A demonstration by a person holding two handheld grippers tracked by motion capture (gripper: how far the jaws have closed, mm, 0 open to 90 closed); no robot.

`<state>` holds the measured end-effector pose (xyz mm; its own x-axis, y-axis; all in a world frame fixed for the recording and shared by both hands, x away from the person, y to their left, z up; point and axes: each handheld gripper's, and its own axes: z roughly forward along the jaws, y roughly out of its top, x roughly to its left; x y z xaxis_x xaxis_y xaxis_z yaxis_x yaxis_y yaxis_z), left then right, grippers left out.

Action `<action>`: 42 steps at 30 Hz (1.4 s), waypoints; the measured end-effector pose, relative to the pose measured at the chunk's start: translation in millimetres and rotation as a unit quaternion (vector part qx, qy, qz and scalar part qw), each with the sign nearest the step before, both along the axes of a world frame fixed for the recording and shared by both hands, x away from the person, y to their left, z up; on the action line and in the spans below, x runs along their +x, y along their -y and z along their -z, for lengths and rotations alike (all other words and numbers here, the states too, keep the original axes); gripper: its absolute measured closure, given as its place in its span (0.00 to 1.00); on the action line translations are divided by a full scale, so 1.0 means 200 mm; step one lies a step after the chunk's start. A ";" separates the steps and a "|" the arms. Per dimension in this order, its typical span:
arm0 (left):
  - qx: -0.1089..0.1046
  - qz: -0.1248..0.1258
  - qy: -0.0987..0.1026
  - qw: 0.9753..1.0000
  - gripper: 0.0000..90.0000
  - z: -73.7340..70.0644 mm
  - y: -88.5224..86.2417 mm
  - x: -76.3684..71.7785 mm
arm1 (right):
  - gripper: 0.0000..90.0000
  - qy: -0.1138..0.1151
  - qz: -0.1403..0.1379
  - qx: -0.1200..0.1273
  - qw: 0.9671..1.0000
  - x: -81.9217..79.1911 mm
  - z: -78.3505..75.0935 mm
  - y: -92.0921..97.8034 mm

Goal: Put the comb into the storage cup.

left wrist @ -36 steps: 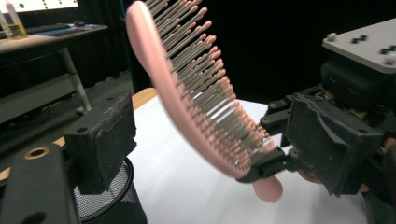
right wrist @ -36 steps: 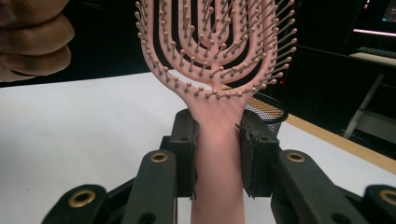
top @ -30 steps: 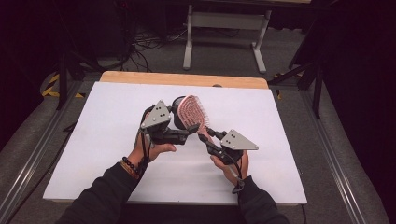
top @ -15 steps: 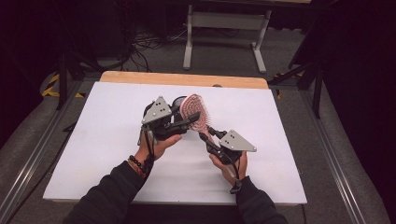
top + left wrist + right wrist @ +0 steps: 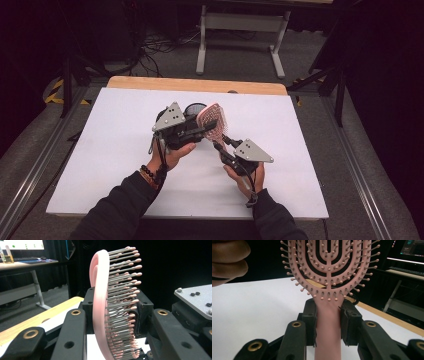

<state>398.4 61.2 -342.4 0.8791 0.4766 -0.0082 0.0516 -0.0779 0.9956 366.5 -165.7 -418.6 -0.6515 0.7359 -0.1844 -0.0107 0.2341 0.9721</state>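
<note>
Pink hairbrush (image 5: 329, 285) handle clamped upright in right gripper (image 5: 328, 322).

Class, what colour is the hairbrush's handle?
Pale pink; the hairbrush handle shows best in the right gripper view, clamped between the right tool's jaws.

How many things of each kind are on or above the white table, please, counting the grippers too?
Pink hairbrush: 1
Handheld grippers: 2 (left gripper, right gripper)
Small round dark object behind the brush, kind unclear: 1
Total: 4
</note>
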 end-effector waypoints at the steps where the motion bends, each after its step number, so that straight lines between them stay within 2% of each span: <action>1: 0.004 -0.003 0.000 1.000 0.71 -0.01 0.00 0.00 | 0.74 -0.002 0.000 0.001 1.000 0.00 0.00 0.00; 4: -0.001 -0.001 0.002 1.000 0.71 -0.01 -0.01 0.00 | 0.71 0.006 0.000 0.006 1.000 -0.02 -0.01 0.00; 8: 0.003 -0.004 0.008 1.000 0.71 -0.02 0.00 -0.01 | 0.65 0.013 0.004 -0.007 1.000 -0.02 -0.01 0.01; 11: 0.009 -0.007 0.016 1.000 0.71 -0.03 0.00 -0.01 | 0.59 0.011 0.005 -0.006 1.000 -0.02 0.00 0.02; 13: 0.011 -0.007 0.014 1.000 0.71 -0.04 -0.01 -0.01 | 0.56 0.010 0.008 -0.005 1.000 -0.02 0.00 0.03; 14: 0.012 -0.008 0.014 1.000 0.71 -0.04 -0.01 -0.01 | 0.49 0.008 0.009 -0.001 1.000 -0.02 -0.01 0.04; 15: 0.011 -0.009 0.016 1.000 0.71 -0.04 -0.01 -0.01 | 0.49 0.008 0.009 -0.001 1.000 -0.02 -0.01 0.04; 16: 0.012 -0.010 0.020 1.000 0.71 -0.05 -0.01 -0.02 | 0.45 0.006 0.005 -0.004 1.000 -0.02 -0.01 0.05; 21: 0.011 -0.014 0.022 1.000 0.71 -0.06 -0.03 -0.01 | 0.34 0.001 -0.006 -0.012 1.000 -0.04 0.00 0.07; 25: 0.010 -0.017 0.026 0.999 0.71 -0.07 -0.04 -0.01 | 0.31 -0.001 -0.011 -0.017 1.000 -0.06 0.01 0.08; 26: 0.010 -0.019 0.027 0.999 0.71 -0.07 -0.05 -0.01 | 0.30 0.002 -0.013 -0.026 1.000 -0.06 0.02 0.10; 32: 0.006 -0.027 0.032 0.999 0.71 -0.10 -0.09 -0.01 | 0.26 0.006 -0.004 -0.040 0.999 -0.08 0.04 0.15; 38: 0.003 -0.037 0.035 0.999 0.71 -0.12 -0.11 0.00 | 0.25 0.004 0.002 -0.039 0.999 -0.09 0.05 0.19; 40: 0.013 -0.040 0.035 0.999 0.71 -0.14 -0.13 -0.01 | 0.24 0.000 0.003 -0.039 0.999 -0.09 0.06 0.20; 42: 0.004 -0.042 0.041 0.998 0.71 -0.16 -0.14 -0.01 | 0.24 -0.004 0.004 -0.038 0.999 -0.10 0.06 0.22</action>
<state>396.9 89.4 -311.1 0.8340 0.5478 0.0653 -0.0227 -0.0842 0.9962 347.1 -209.2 -431.4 -0.6476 0.7246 -0.2356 -0.0013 0.3081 0.9513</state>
